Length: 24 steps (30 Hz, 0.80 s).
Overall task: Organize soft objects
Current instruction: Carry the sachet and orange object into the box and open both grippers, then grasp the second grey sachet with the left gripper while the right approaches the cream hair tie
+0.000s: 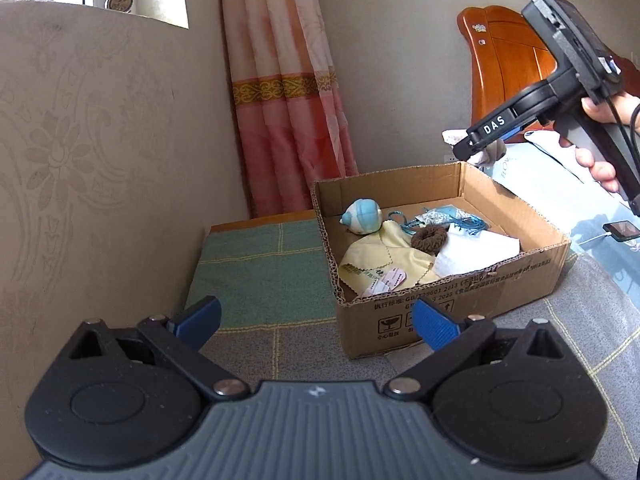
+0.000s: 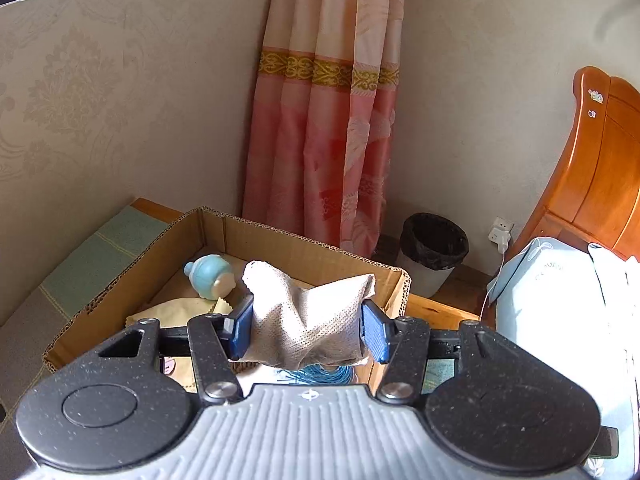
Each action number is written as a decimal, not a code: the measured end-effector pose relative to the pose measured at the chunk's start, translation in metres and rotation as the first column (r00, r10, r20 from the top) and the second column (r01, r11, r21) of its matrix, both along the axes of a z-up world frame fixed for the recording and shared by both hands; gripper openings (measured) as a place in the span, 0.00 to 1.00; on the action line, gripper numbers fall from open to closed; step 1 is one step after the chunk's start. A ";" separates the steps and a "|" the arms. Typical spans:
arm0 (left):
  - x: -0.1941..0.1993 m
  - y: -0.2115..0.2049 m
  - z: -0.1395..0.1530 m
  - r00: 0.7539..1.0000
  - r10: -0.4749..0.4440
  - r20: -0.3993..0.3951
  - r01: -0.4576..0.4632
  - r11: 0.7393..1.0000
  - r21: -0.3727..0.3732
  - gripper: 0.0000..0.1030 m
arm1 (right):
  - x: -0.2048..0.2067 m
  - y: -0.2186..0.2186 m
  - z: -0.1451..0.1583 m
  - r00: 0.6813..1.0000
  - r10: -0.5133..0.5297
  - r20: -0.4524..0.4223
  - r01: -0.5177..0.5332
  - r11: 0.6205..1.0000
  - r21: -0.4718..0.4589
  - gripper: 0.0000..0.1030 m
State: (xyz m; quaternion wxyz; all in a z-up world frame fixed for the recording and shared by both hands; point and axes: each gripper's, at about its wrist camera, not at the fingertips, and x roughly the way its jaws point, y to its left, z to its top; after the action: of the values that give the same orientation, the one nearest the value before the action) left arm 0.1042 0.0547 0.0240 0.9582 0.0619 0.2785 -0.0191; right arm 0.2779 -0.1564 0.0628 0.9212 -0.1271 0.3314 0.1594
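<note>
Above the cardboard box (image 2: 308, 254), a beige pouch (image 2: 306, 316) is clamped by the right hand-held gripper (image 2: 306, 330). Inside are seen a blue toy (image 1: 361, 216), yellow cloth (image 1: 384, 256), brown scrunchie (image 1: 429, 239) and white tissue (image 1: 476, 254). The left hand-held gripper (image 1: 318, 322) is held spread, grasping nothing. "DAS" is read on the right tool's arm; a curtain (image 2: 320, 120) hangs behind.

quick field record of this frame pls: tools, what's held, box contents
left tool: open, empty, low before the box
right tool: shut on beige fabric pouch, held over the box
container: cardboard box on the bed
box contents: blue-and-cream toy, yellow cloth, brown scrunchie, white cloth, blue cord
surroundings: pink curtain, waste bin
</note>
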 end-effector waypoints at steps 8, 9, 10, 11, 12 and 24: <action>0.000 0.005 -0.007 0.999 0.019 -0.032 -0.019 1.000 0.001 0.99 | 0.044 0.021 -0.012 0.999 -0.033 -0.010 0.033 0.999 0.019 0.96; 0.000 0.004 -0.007 0.999 0.014 -0.035 -0.014 1.000 -0.001 0.99 | 0.042 0.022 -0.012 0.999 -0.031 -0.009 0.031 0.999 0.021 0.99; 0.000 0.004 -0.007 0.999 0.011 -0.034 -0.011 1.000 -0.003 0.99 | 0.039 0.022 -0.013 1.000 -0.025 -0.019 0.025 0.999 0.032 1.00; -0.001 0.004 -0.006 0.999 0.009 -0.033 -0.009 1.000 -0.005 0.99 | 0.037 0.022 -0.012 0.999 -0.019 -0.028 0.020 0.999 0.044 1.00; -0.001 0.005 -0.005 0.999 0.009 -0.033 -0.010 1.000 -0.007 0.99 | 0.032 0.021 -0.012 0.999 -0.017 -0.033 0.018 0.999 0.048 1.00; -0.011 0.009 0.001 0.999 0.023 -0.023 -0.023 0.999 -0.029 0.99 | -0.038 0.000 -0.003 0.998 -0.049 -0.042 0.053 0.995 0.084 1.00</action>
State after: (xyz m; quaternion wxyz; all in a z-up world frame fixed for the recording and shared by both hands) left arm 0.0928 0.0638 0.0252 0.9559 0.0446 0.2899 -0.0128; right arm 0.2399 -0.1566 0.0598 0.9227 -0.0762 0.3460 0.1523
